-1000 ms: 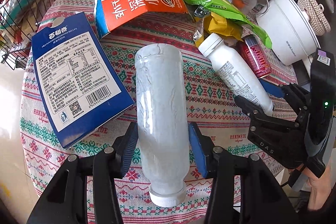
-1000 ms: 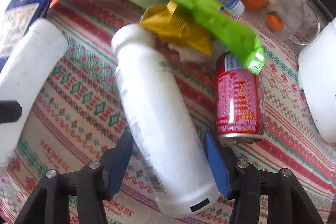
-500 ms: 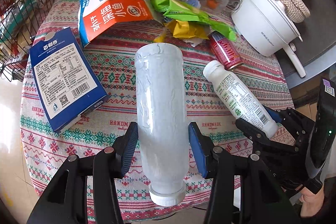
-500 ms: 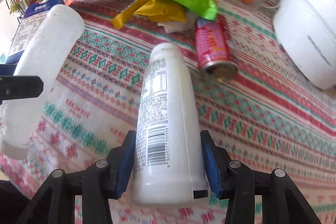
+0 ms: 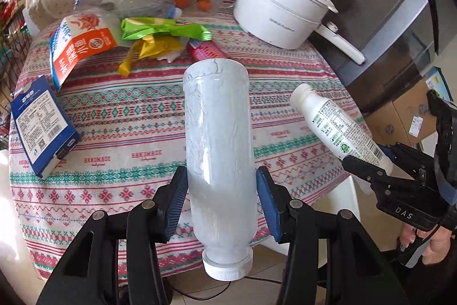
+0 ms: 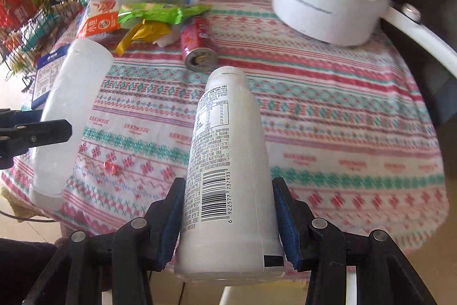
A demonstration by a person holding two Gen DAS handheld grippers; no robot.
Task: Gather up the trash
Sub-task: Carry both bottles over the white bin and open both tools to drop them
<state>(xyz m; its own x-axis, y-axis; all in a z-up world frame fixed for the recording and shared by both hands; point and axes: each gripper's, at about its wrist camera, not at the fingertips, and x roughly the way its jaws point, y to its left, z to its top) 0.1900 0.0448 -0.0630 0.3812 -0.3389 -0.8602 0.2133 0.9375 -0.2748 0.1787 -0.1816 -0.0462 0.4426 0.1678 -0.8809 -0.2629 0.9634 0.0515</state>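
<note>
Patterned tablecloth [image 5: 137, 116] below, left tongs [image 5: 221, 202] clamping frosted bottle [image 5: 218, 139], right tongs [image 6: 228, 215] clamping white labelled bottle [image 6: 228, 162].

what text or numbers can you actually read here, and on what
"6 922577 737933": barcode on the white bottle in the right gripper.
"DAS": right gripper body, left wrist view.
"HANDMADE": repeated on the tablecloth.
Too small or blurred to read: bottle's fine print, blue box, orange carton, red can, pot label.
</note>
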